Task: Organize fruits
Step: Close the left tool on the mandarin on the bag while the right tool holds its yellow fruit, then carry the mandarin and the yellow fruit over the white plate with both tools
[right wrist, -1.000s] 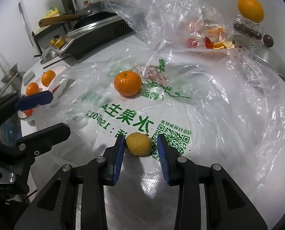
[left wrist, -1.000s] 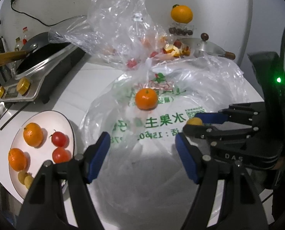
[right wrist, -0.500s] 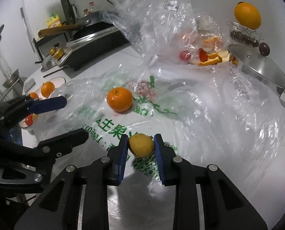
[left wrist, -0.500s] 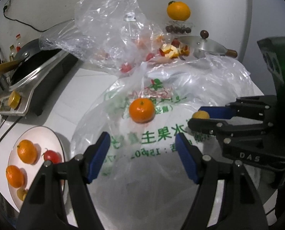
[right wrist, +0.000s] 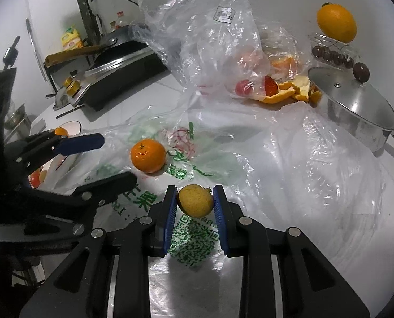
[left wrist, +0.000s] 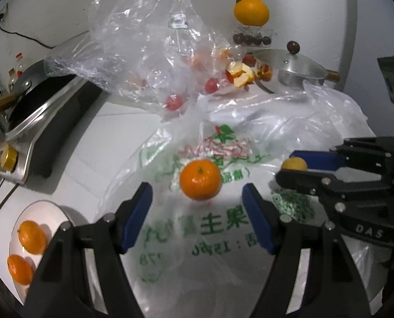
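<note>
moved: right gripper (right wrist: 194, 206) has clamped onto the small yellow fruit (right wrist: 195, 203) and raised it just clear of the printed bag (right wrist: 197, 241); a second ago the pads stood either side of it, not touching. Left gripper (left wrist: 197, 216) has closed in on the mandarin (left wrist: 200, 179), and the plate (left wrist: 41, 206) has slid toward the frame edge.
right gripper: narrow, both blue pads pressed on the yellow fruit's sides.
left gripper: jaws wide, nothing between the pads; mandarin sits just ahead, roughly centred.
yellow fruit: held at its widest part; looks light, firm, rind slightly dimpled. Grip seems secure, no visible squash.
mandarin: rests on the printed bag, stem end up. Likely light, with loose soft peel that gives under pressure. Best taken across the middle, pads on opposite sides, modest squeeze.
surface: thin crinkled plastic, probably slippery; fruit may roll if nudged, and film could get pinched with it.
plate: left of the bag, already holding two mandarins (left wrist: 32, 237); I'd guess it's the drop point.
other fruit: tomatoes (left wrist: 174, 102) inside the clear bag (left wrist: 143, 39) behind, untouched.
</note>
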`<action>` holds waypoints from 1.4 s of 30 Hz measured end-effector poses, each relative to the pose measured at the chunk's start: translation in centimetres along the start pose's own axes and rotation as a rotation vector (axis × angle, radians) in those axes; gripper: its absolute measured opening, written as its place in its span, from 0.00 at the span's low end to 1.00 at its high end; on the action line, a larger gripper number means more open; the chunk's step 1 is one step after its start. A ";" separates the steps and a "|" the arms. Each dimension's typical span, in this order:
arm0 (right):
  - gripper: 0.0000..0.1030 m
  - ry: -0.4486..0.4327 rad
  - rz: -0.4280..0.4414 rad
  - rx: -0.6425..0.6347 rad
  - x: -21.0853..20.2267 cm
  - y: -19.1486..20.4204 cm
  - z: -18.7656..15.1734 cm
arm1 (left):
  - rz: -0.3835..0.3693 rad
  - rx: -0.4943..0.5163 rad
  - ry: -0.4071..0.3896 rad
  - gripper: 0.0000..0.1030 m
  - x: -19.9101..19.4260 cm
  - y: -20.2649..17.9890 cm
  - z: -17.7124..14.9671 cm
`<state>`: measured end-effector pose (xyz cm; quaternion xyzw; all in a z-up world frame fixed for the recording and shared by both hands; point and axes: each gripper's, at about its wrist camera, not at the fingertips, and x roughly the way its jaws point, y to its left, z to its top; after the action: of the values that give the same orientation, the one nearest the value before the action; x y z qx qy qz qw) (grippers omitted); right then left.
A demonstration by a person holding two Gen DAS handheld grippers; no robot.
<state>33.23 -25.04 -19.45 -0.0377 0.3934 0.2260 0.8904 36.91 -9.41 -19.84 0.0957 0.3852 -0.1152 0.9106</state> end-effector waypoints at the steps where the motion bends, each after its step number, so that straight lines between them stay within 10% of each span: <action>1: 0.29 0.000 -0.001 0.003 0.0 -0.1 0.0 | 0.004 0.009 0.004 0.70 0.3 -0.1 0.1; 13: 0.29 -0.001 0.022 0.023 0.6 -1.2 -0.1 | 0.040 0.001 0.039 0.64 3.0 -0.2 0.9; 21: 0.29 -0.005 0.027 0.027 0.6 -1.3 -0.1 | 0.027 0.006 0.045 0.42 3.8 -0.4 0.8; 42: 0.29 -0.050 -0.013 -0.023 -2.7 1.8 0.4 | -0.025 -0.019 -0.067 0.41 -3.0 0.1 -0.2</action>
<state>31.19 -24.32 -17.06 -0.0448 0.3680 0.2255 0.9009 34.73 -8.87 -17.77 0.0782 0.3569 -0.1257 0.9223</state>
